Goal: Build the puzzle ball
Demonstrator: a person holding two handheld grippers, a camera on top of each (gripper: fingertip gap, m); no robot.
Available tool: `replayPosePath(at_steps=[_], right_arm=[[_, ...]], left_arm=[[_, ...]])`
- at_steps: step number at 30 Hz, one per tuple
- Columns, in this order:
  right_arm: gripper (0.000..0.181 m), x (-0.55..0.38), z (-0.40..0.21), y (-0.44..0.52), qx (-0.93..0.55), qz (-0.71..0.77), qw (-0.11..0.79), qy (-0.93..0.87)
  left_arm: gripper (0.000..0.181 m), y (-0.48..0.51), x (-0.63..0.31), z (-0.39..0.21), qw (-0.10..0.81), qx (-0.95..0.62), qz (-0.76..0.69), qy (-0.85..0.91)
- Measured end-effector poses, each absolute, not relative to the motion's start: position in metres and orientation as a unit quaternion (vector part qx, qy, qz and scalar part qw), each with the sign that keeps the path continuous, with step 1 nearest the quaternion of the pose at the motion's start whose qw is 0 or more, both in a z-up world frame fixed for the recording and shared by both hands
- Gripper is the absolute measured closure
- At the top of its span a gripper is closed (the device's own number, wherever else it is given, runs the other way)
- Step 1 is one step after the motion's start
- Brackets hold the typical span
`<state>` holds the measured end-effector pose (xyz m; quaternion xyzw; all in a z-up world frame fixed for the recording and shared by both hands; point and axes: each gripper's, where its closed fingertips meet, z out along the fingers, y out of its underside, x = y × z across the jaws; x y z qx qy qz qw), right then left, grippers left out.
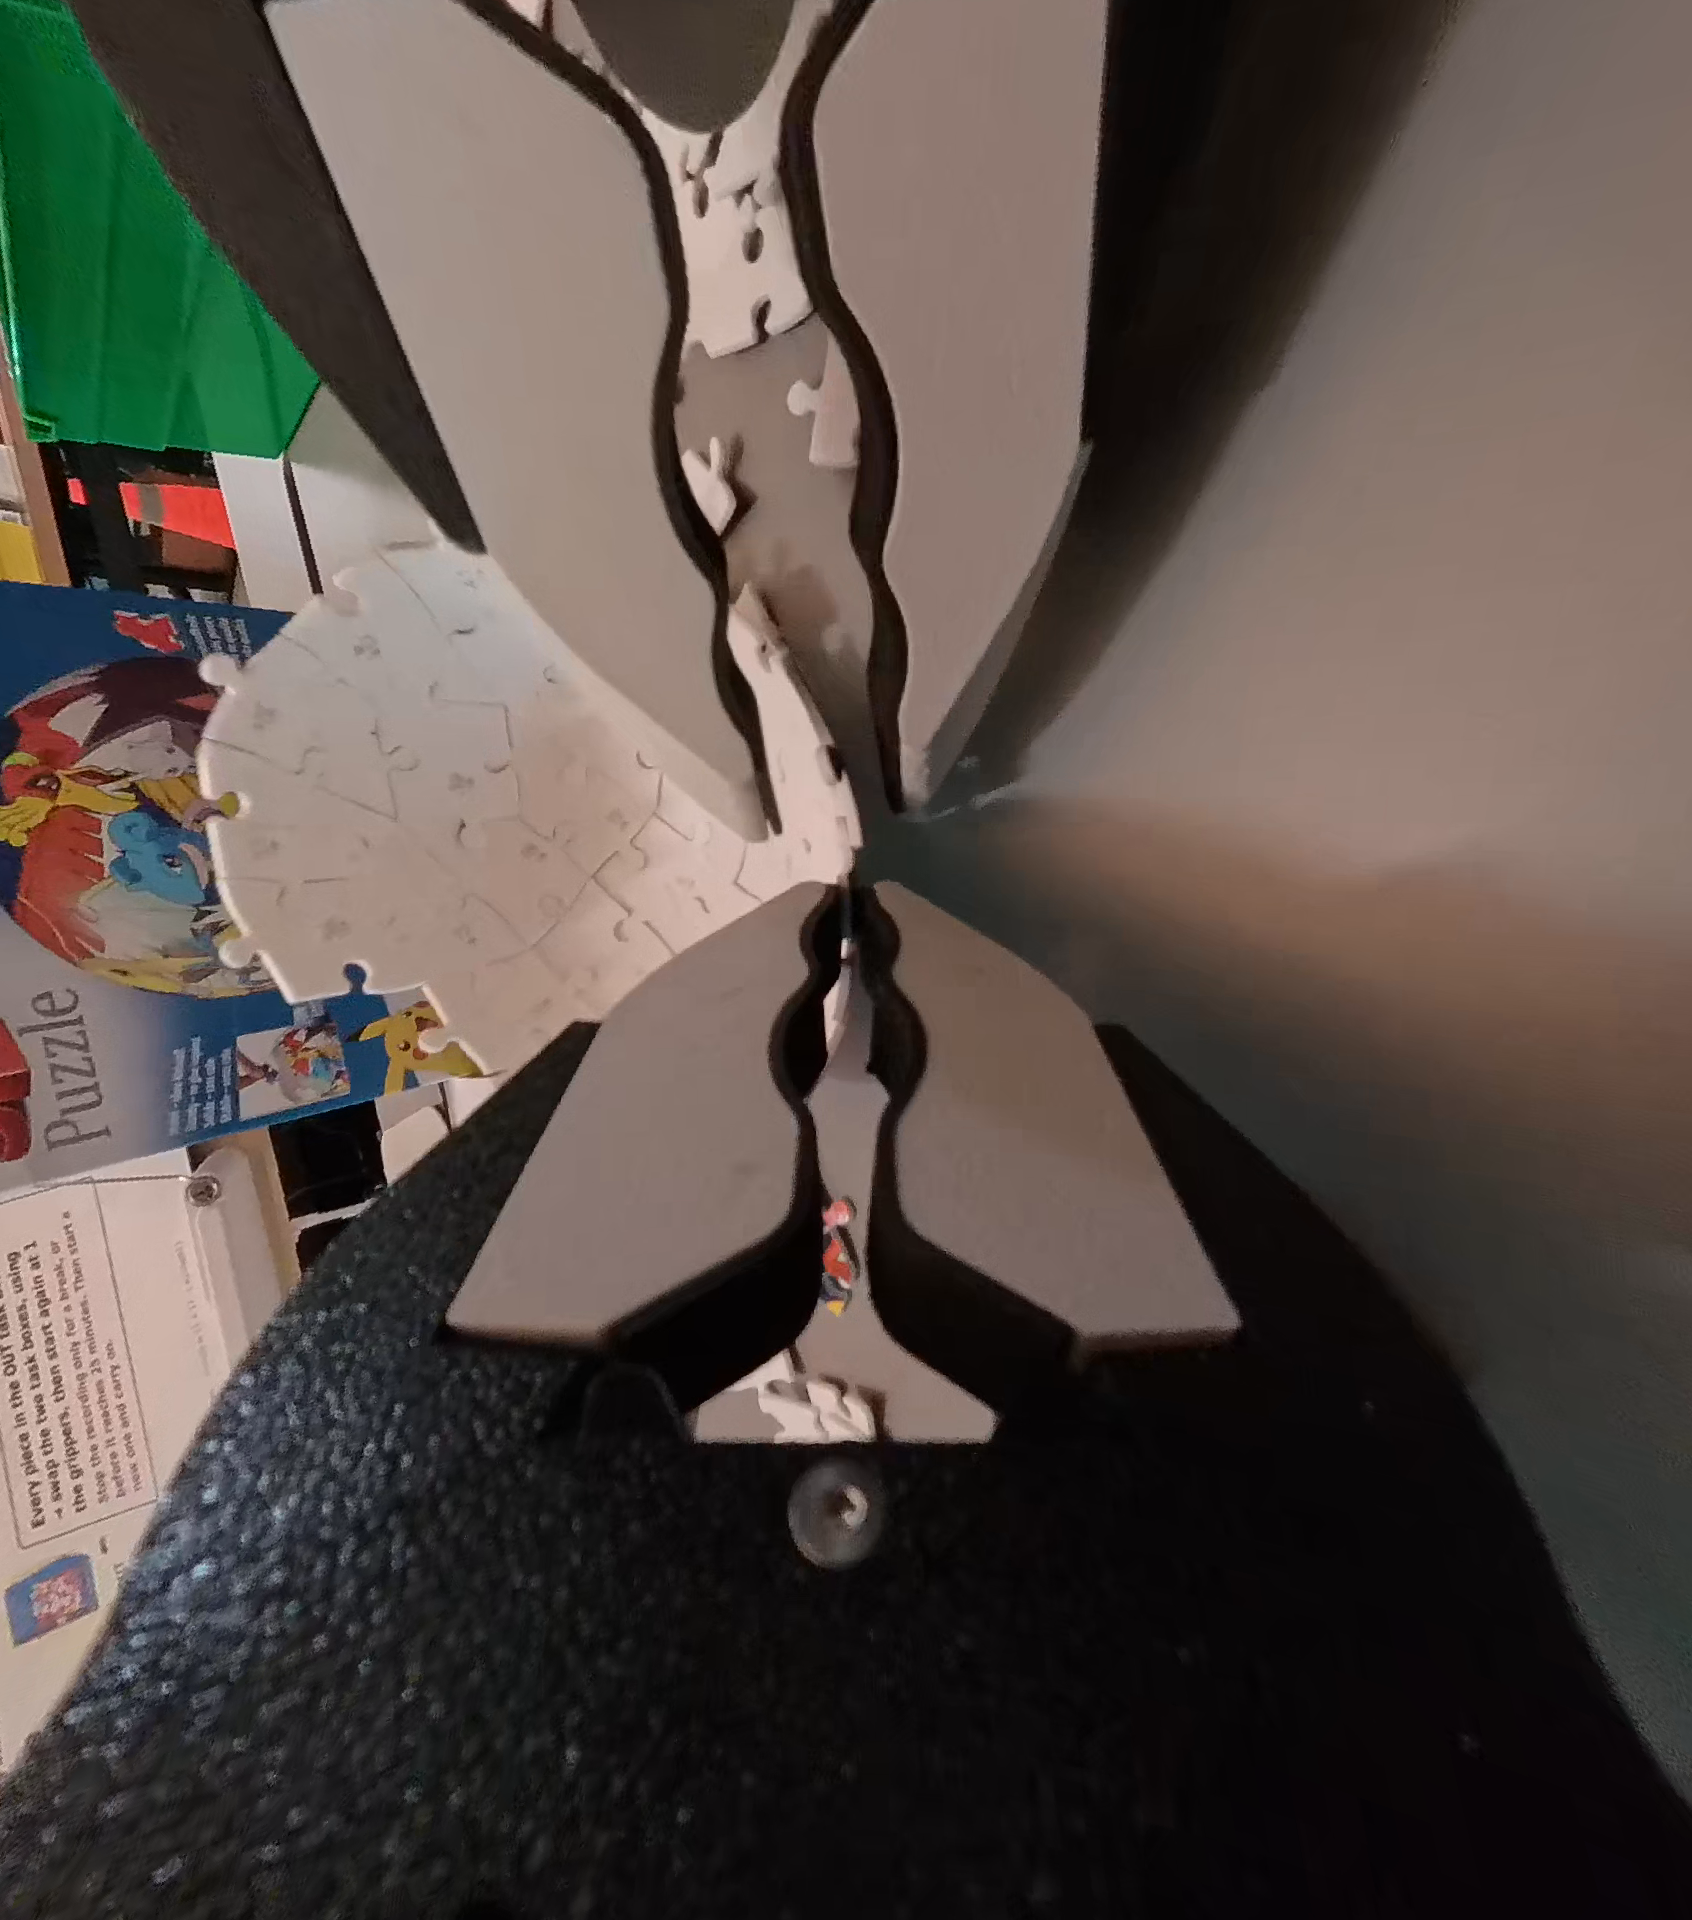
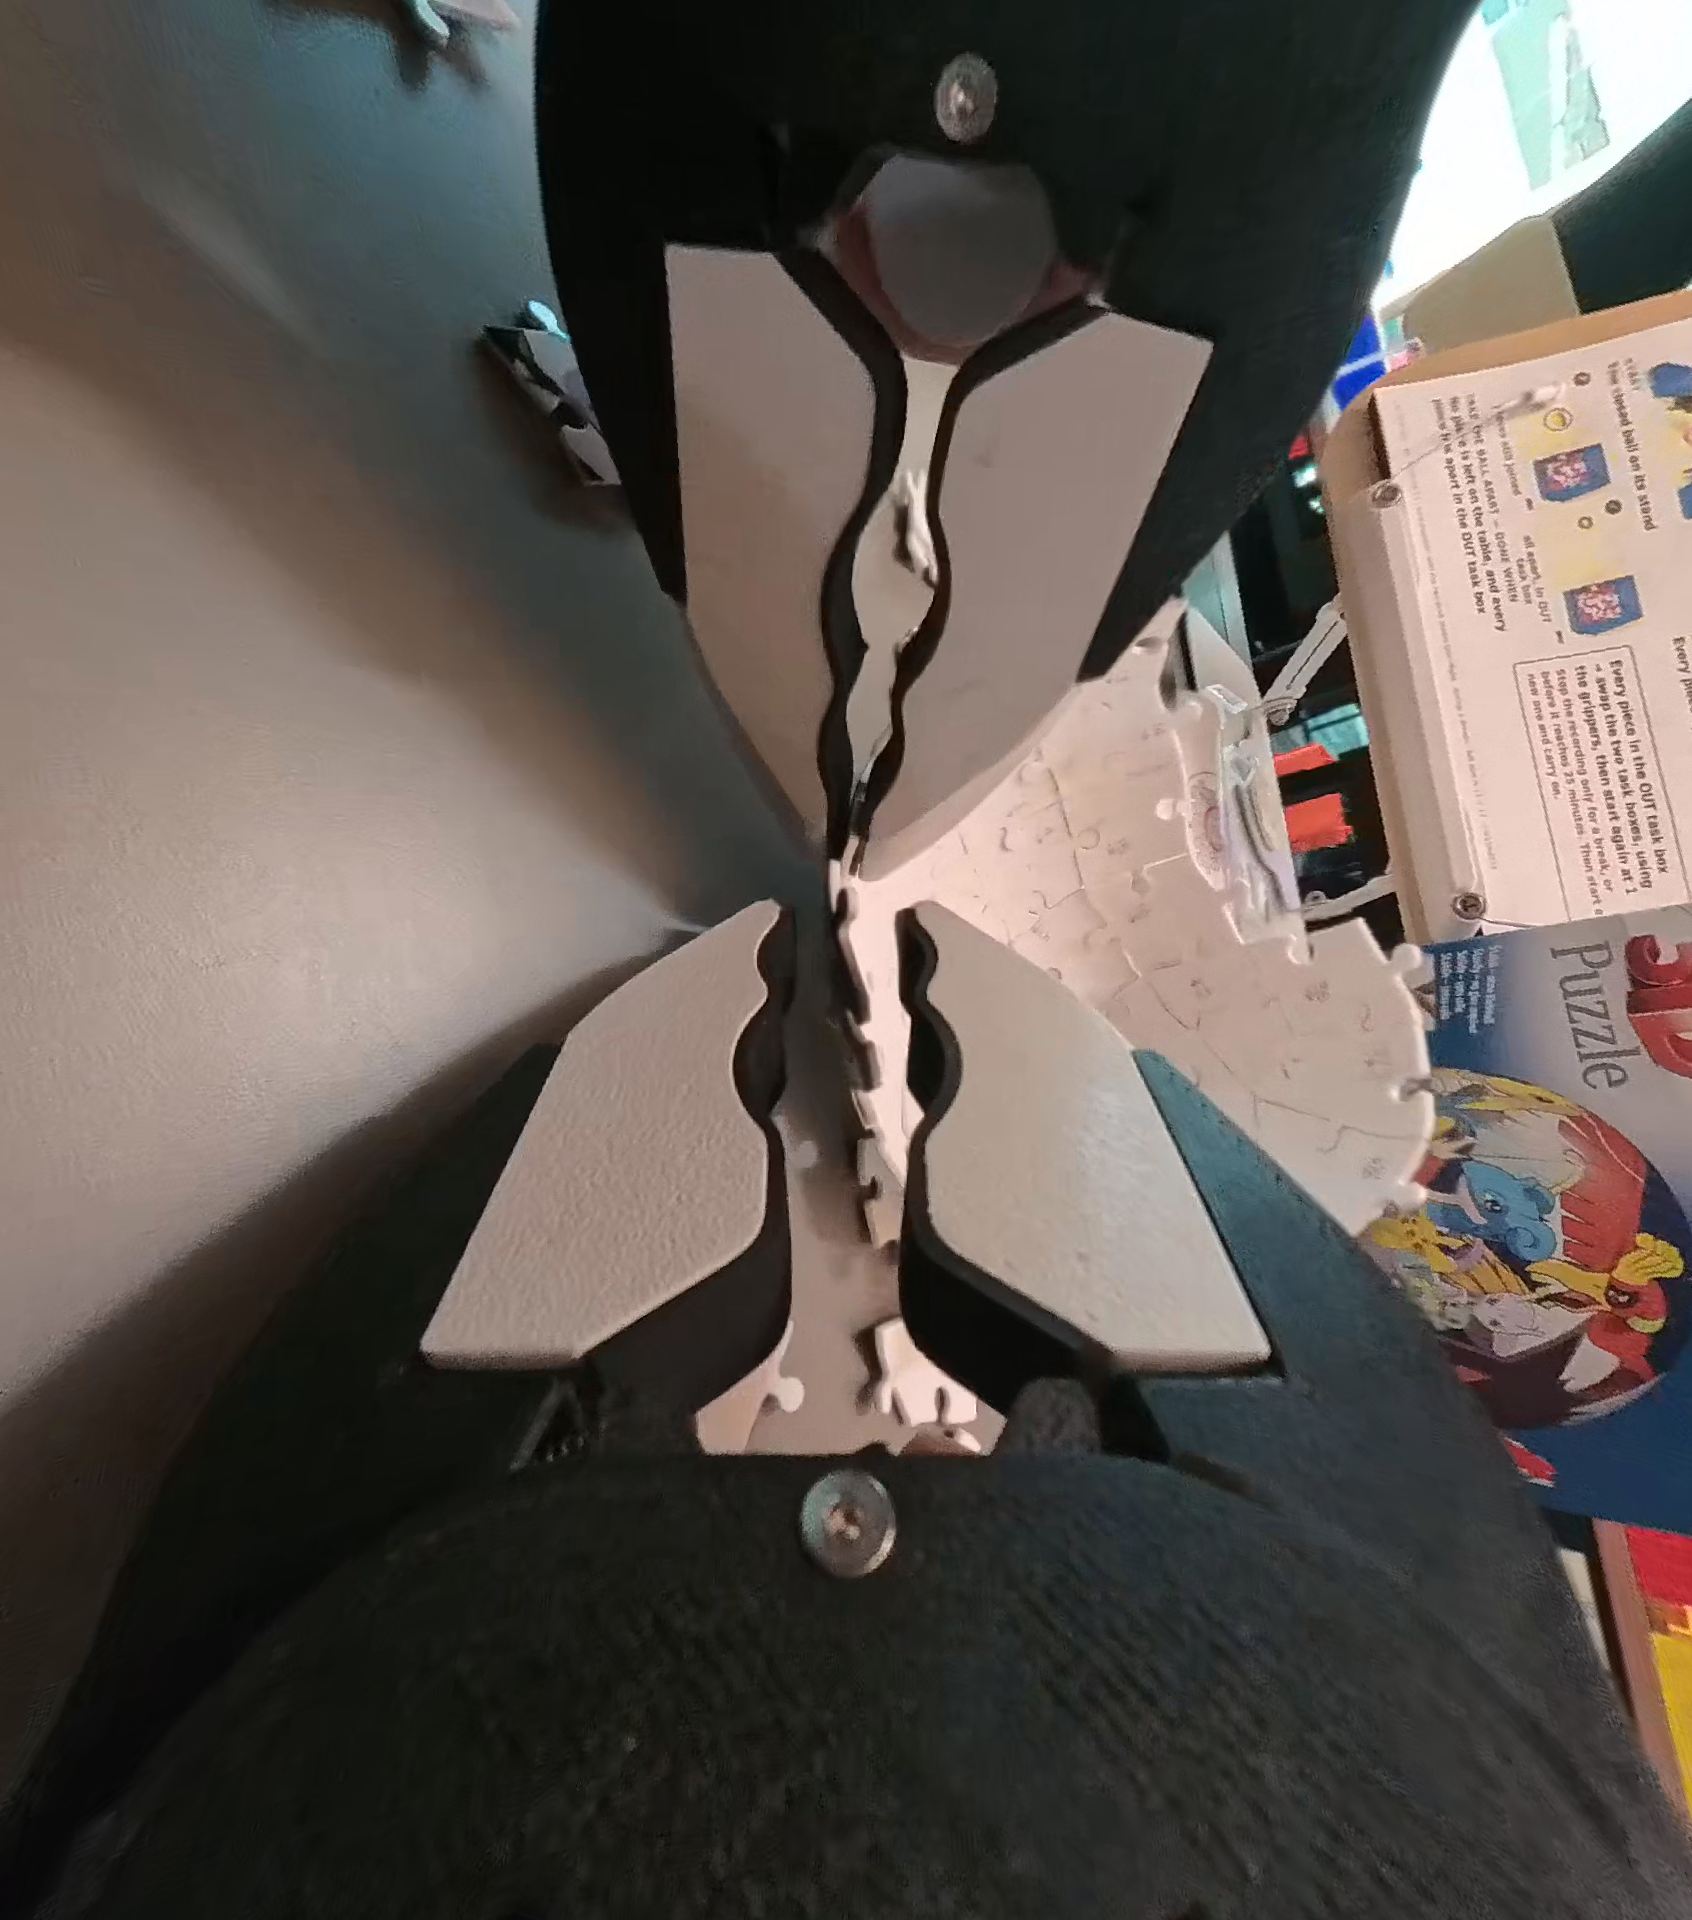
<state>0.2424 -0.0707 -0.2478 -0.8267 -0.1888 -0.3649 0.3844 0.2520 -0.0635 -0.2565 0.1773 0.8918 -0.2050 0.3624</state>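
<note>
Left wrist view shows the left gripper [image 1: 847,914] with its jaws nearly together, clamped on the thin edge of a curved white shell of joined plastic puzzle pieces [image 1: 426,800], the partly built puzzle ball seen from its blank inner side. This shell is held in the air, above the grey table [image 1: 1444,727], with its knobbed rim standing free to the left. Facing it from the top of that view is the right gripper [image 1: 821,821], and the two tips almost meet. Right wrist view shows the right gripper [image 2: 847,935] with its jaws a little apart around the toothed edge of the shell [image 2: 1185,966]; whether its pads actually press the plastic I cannot tell.

Behind stands a blue puzzle box with a colourful ball picture [image 1: 42,883].

To do this step well (seating an edge piece, as I judge it), hold the shell steady with the left and press gently, since hard squeezing could pop neighbouring joints.
</note>
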Motion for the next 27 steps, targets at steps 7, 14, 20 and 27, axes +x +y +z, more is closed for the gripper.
replayPosePath(at_steps=[7,14,20,27], right_arm=[[0.171,0.2443,-0.2490,-0.0660,-0.826,-0.373,0.378,-0.191],[0.174,0.2460,-0.2515,-0.0653,-0.830,-0.361,0.387,-0.175],[0.177,0.2477,-0.2520,-0.0647,-0.832,-0.358,0.392,-0.162],[0.176,0.2485,-0.2496,-0.0657,-0.825,-0.366,0.400,-0.157]], left_arm=[[0.179,-0.0664,0.2521,-0.2565,0.361,0.178,-0.207,0.892],[0.179,-0.0664,0.2534,-0.2573,0.363,0.178,-0.207,0.891],[0.179,-0.0659,0.2558,-0.2567,0.362,0.171,-0.209,0.892],[0.179,-0.0664,0.2573,-0.2549,0.364,0.166,-0.216,0.891]])
